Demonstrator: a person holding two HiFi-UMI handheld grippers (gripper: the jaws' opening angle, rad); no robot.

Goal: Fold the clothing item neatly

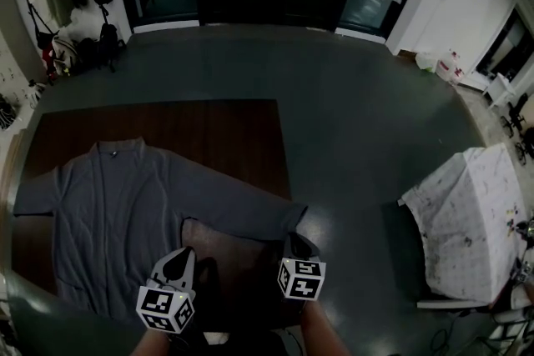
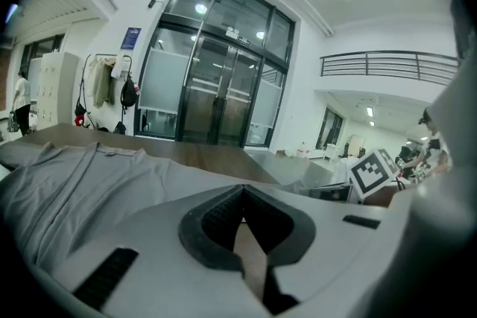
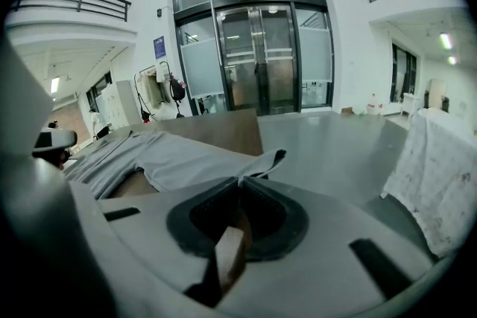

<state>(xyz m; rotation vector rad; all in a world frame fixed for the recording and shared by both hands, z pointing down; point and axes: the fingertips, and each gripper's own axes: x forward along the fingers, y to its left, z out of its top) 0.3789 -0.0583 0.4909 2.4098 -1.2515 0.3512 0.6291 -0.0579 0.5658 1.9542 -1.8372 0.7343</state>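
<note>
sleeve fold on the grey top: how we would carry the cuff

grip comes first. the right gripper (image 3: 242, 184) has its jaws pressed together on the sleeve cuff (image 3: 273, 159), and a flap of cloth stands up just past the tips. the left gripper (image 2: 242, 194) also has its jaws pressed together, by the side of the top's body near the near edge of the brown panel (image 1: 225, 129). the grey long-sleeved top (image 1: 117, 204) lies spread flat on that panel with its collar toward the panel's far edge. one sleeve reaches toward the panel's left edge. the other sleeve (image 1: 242, 208) runs to the panel's near right corner, where the cuff is held.

we judge the step in hand to be folding that sleeve in over the body. to do it well, we would:
- lift the cuff only enough to clear the cloth
- carry it straight toward the panel's left so the crease falls at the shoulder
- use the left gripper as an anchor so the body does not drag
- lay the cuff down flat before letting go

a pull too high or too quick would likely bunch the chest.

we cannot make out whether the left jaws pinch any cloth or merely sit shut beside it; the left gripper view shows only closed pads with the top beyond. in the head view the top's near hem is cut off behind the marker cubes (image 1: 165, 310). whether one layer of cuff or two is caught is hidden inside the right jaws.
</note>
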